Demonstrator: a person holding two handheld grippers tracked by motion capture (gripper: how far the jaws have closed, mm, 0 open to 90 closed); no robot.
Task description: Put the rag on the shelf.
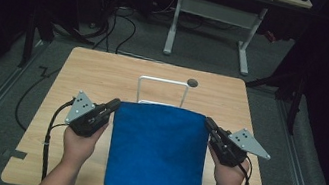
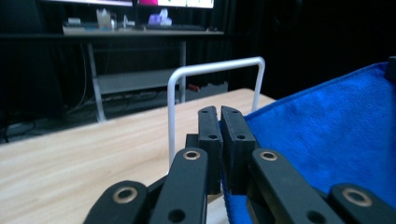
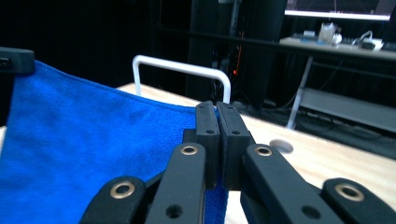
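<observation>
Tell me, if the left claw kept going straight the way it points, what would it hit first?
Probably the white metal rack. The left claw, shut on a corner of the blue towel, points toward the rack's near upright, which stands just ahead of its jaws. Depth is hard to judge, so it might slip just past.

This looks like a lab or recording studio set up for testing. A small light-wood table point(image 1: 104, 75) stands alone on grey carpet, hemmed in by black curtains. Loose black cables point(image 1: 117, 26) trail across the floor toward dark equipment with a red indicator light point(image 3: 235, 60). Behind it stands a white-legged height-adjustable desk point(image 1: 214, 12), carrying glowing monitors point(image 2: 135, 2), a keyboard and small clutter.
</observation>
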